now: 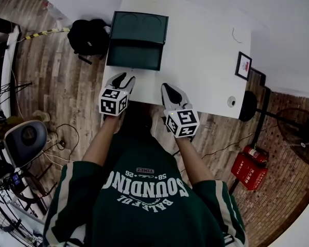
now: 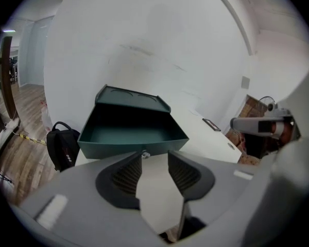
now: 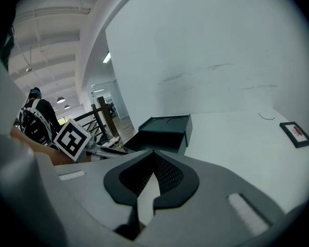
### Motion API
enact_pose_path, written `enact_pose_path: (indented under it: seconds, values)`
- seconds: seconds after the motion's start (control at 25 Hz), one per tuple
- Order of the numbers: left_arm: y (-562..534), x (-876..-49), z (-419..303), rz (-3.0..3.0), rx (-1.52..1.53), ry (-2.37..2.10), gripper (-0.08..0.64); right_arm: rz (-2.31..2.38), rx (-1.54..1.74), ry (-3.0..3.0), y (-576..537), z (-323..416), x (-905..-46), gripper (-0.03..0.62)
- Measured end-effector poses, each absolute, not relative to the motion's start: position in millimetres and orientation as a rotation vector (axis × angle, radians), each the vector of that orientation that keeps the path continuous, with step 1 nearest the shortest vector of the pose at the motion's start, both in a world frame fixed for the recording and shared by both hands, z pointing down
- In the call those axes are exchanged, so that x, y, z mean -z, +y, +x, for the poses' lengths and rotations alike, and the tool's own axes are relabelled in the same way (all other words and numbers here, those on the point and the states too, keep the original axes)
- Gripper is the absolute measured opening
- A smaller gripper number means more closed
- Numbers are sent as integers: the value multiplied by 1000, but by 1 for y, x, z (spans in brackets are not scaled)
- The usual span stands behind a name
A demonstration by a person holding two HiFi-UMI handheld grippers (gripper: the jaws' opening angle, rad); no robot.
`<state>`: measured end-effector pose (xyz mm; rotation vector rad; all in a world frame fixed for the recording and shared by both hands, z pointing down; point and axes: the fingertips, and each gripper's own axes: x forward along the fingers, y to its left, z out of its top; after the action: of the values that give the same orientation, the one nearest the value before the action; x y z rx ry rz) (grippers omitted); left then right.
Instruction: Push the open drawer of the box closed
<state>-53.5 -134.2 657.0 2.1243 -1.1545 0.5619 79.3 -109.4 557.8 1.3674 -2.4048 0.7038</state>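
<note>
The dark green box (image 1: 139,24) sits on the left side of the white table (image 1: 206,60). Its open green drawer (image 1: 135,55) is pulled out toward the person. I think the push has not begun yet, so this is the getting-ready step.

The left hand-held gripper (image 1: 124,80) is right in front of the drawer's front wall, close but not touching. Its two jaws are spread apart and nothing is between them. In the left gripper view, the little silver knob (image 2: 144,154) on the drawer front sits just past the jaw tips.

The right hand-held gripper (image 1: 167,89) is a bit to the right of the drawer. Its jaws are pressed together and hold nothing.

Next, a gripper should go forward and touch the middle of the drawer front. Then it should push straight, so the drawer slides in and the box does not turn or slide away
</note>
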Motion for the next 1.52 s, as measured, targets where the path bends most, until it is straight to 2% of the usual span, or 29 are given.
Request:
enact_pose_path:
  seconds: [0.76, 0.88, 1.52]
  values:
    - [-157, -706, -41, 1975, -676, -1132, 167, 1441, -755, -2312, -118, 114, -569, 0]
    - [-158, -707, -44, 1968, -668, -1134, 129, 1439, -751, -2306, -120, 115, -569, 0]
    - [-169, -702, -42, 1975, -604, -1114, 126, 1462, -758, -2295, -131, 116, -568, 0]
